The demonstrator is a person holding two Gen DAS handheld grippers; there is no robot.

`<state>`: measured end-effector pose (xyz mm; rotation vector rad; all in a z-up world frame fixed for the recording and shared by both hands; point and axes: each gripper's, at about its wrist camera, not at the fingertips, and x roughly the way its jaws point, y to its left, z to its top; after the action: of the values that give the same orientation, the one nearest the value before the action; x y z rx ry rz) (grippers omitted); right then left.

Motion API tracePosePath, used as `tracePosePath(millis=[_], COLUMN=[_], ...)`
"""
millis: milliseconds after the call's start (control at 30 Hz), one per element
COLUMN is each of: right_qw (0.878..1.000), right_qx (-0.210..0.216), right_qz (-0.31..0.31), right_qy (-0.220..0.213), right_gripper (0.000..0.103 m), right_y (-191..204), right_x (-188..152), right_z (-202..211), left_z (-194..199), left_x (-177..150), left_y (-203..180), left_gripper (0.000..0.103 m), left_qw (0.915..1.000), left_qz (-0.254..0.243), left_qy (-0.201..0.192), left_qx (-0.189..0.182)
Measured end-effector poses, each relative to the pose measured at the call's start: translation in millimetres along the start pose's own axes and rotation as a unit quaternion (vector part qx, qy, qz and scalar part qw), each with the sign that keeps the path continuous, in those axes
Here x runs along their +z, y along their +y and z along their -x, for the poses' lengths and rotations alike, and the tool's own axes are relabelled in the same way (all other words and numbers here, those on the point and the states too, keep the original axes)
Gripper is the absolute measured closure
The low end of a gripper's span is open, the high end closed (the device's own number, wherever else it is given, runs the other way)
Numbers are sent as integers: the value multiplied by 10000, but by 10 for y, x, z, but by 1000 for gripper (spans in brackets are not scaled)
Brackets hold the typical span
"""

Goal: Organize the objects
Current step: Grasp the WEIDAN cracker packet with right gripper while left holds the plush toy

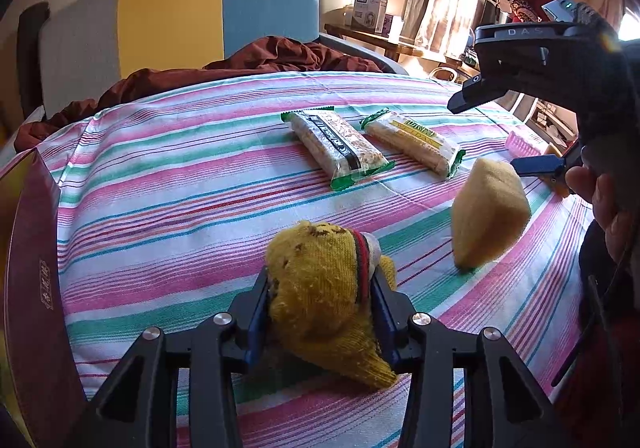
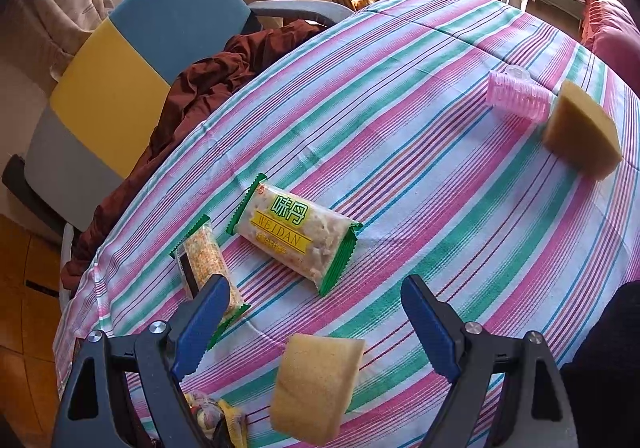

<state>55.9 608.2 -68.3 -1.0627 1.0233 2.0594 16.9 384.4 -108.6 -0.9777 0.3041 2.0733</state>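
The yellow knitted sock with a red-and-dark striped band (image 1: pixel 320 288) is sitting between the blue pads of the left hand-held gripper (image 1: pixel 320 312), pinched there, low over the pink, green and white striped cloth (image 1: pixel 180 176) near its front edge. The right hand-held gripper (image 2: pixel 316 312) is hanging spread wide, nothing gripped, above a wedge-shaped yellow sponge (image 2: pixel 316 388).
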Motion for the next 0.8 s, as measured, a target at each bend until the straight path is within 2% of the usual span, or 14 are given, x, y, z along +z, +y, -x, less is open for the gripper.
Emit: tracePosePath(millis=[133, 200, 267, 367, 467, 567, 667, 733, 767, 800], right_qw=[9992, 9964, 9885, 9773, 9705, 9649, 9560, 9581, 9594, 9593], right_qx=[-134, -382, -739, -1082, -1052, -938, -1100, -991, -938, -928], right_qz=[209, 656, 1270, 1768, 2092, 2396, 2675, 2654, 2612, 2592], right_qy=[323, 368, 345, 439, 578, 518, 497, 424, 490, 633], right_gripper=[14, 14, 14, 14, 14, 14, 14, 15, 20, 34], right_y=[86, 231, 399, 498, 522, 548, 597, 615, 592, 563], right_x=[-31, -2, 82, 221, 302, 285, 276, 322, 329, 332], right_z=[-110, -137, -190, -369, -554, -673, -764, -773, -785, -831], left_z=[-8, -10, -11, -6, -2, 1, -5, -8, -10, -10], left_x=[-15, -14, -10, -6, 0, 8, 16, 23, 24, 25], left_y=[-4, -5, -4, 6, 7, 15, 13, 8, 6, 3], left_gripper=[55, 55, 55, 55, 55, 55, 54, 54, 54, 54], left_qw=[10000, 10000, 10000, 10000, 10000, 9999, 9999, 9999, 9999, 9999], left_qz=[-25, -28, -18, 7, 11, 44, 53, 47, 50, 48], left_qy=[-33, -36, -34, -35, -38, -37, -39, -38, -39, -38], left_qx=[7, 6, -9, -41, -49, -92, -111, -104, -102, -96])
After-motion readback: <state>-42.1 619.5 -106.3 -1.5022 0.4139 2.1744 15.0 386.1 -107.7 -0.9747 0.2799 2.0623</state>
